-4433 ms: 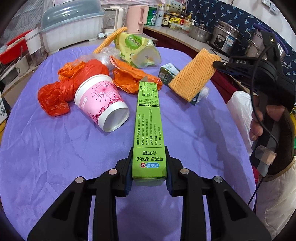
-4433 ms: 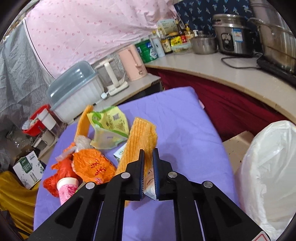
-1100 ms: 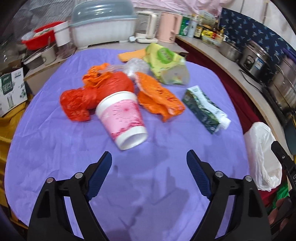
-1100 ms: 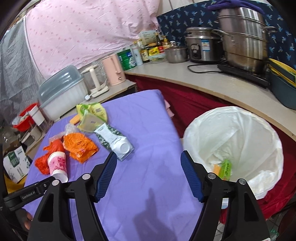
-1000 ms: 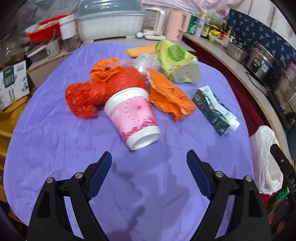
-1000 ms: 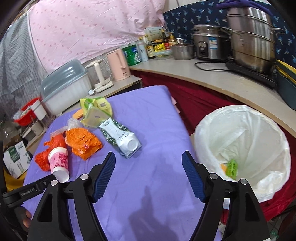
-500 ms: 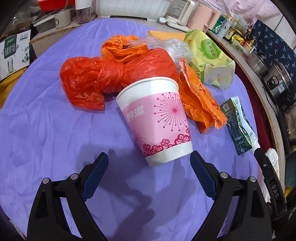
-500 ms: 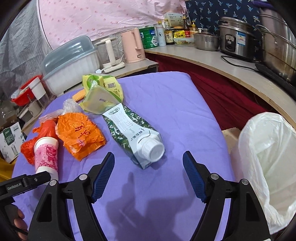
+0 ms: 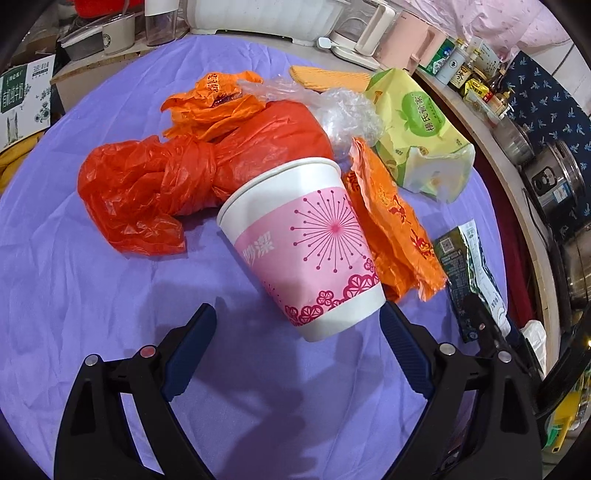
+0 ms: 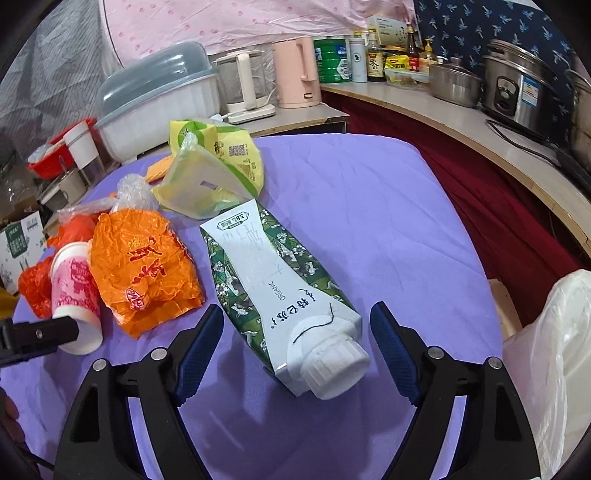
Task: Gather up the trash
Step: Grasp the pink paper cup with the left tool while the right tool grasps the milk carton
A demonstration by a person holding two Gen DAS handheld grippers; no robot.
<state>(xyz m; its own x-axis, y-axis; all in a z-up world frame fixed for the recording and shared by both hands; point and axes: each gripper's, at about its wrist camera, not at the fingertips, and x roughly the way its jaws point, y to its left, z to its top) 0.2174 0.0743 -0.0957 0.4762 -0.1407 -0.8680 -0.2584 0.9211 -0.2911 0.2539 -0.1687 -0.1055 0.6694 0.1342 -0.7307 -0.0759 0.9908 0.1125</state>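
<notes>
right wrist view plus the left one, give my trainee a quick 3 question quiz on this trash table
1. True or false: the pink paper cup lies on its side.
2. Which item lies between the right claw fingers? A) orange bag B) green carton C) yellow packet
3. Name the cloth colour.

Key: 1 true. 2 B, not gripped, jaws opening. 3 purple.

A pink dotted curtain (image 10: 229, 22) hangs behind the curved beige counter (image 10: 498, 144); a purple cloth covers the round table (image 10: 369, 206).
</notes>
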